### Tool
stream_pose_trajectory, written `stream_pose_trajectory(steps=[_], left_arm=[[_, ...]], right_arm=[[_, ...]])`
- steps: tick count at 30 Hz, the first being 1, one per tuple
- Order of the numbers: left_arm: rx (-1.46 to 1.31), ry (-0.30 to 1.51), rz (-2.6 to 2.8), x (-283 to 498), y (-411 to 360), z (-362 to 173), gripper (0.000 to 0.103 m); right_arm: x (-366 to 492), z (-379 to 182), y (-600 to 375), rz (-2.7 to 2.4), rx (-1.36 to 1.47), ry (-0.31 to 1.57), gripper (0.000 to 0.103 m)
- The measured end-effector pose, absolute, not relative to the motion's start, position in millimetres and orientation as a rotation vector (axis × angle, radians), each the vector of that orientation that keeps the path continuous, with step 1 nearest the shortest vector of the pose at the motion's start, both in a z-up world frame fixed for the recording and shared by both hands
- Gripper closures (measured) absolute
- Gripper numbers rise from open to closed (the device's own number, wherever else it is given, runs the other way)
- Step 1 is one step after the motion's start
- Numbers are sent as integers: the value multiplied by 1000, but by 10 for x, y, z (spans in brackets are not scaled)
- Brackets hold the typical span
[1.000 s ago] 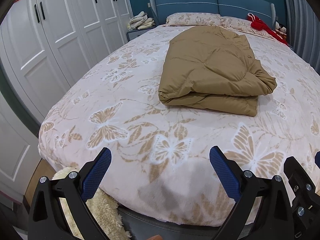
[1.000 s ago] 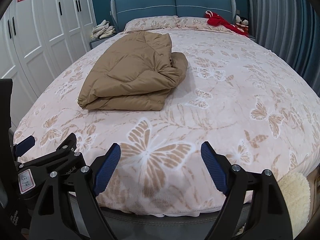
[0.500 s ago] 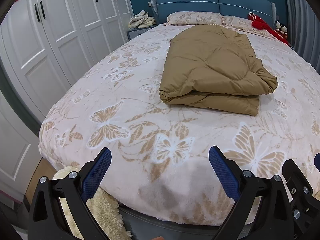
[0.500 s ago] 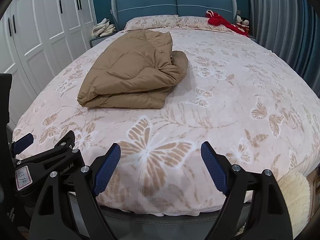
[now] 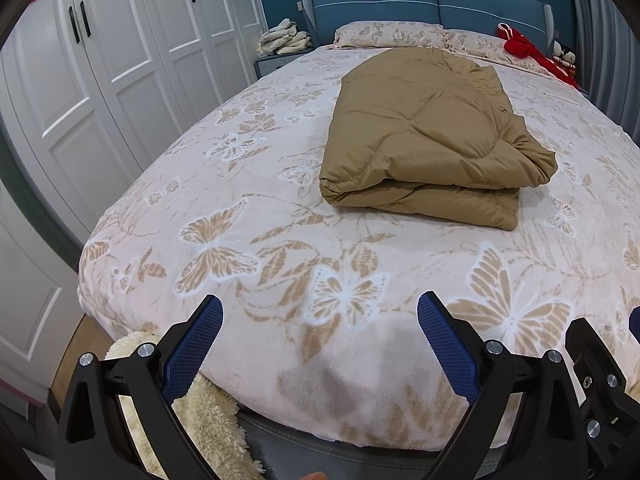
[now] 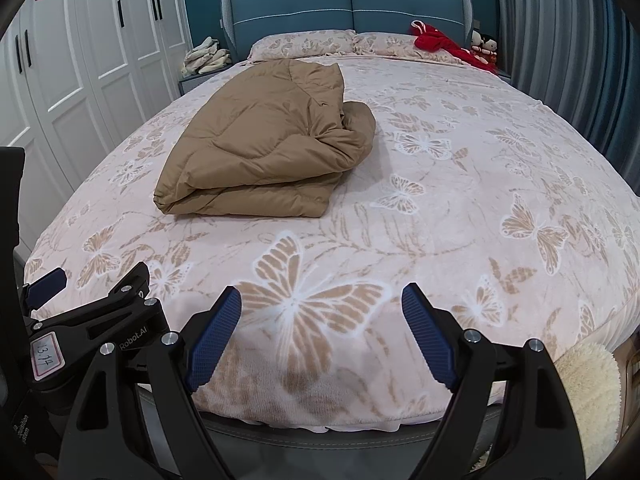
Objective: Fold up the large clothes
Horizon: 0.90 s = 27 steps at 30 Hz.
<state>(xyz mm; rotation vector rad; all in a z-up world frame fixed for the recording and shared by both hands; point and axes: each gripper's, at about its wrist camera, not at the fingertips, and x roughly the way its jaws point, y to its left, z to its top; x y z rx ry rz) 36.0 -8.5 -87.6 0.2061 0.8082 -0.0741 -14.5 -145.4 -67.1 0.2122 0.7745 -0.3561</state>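
Note:
A tan quilted coat (image 5: 428,136) lies folded in a thick stack on the butterfly-print bed (image 5: 248,216); in the right wrist view the coat (image 6: 264,152) sits left of centre. My left gripper (image 5: 319,312) hovers open over the foot of the bed, well short of the coat, nothing between its blue pads. My right gripper (image 6: 321,300) is open too, beside the left one, and holds nothing. The left gripper's body (image 6: 92,320) shows at the lower left of the right wrist view.
White wardrobe doors (image 5: 132,52) line the left side. A blue headboard (image 6: 348,8), pillows (image 5: 392,34), a red garment (image 6: 444,44) and small dolls (image 6: 484,44) are at the far end. A nightstand carries folded cloths (image 5: 284,38). A fluffy cream rug (image 5: 208,420) lies below the bed's foot.

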Motion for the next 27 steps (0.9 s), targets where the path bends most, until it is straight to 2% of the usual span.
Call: stream_pose_trajectory(steps=[27], left_arm=[[214,825,-75,365,-95,-898,9]], right_arm=[[-151,-677,-1446,-359,212,772,23]])
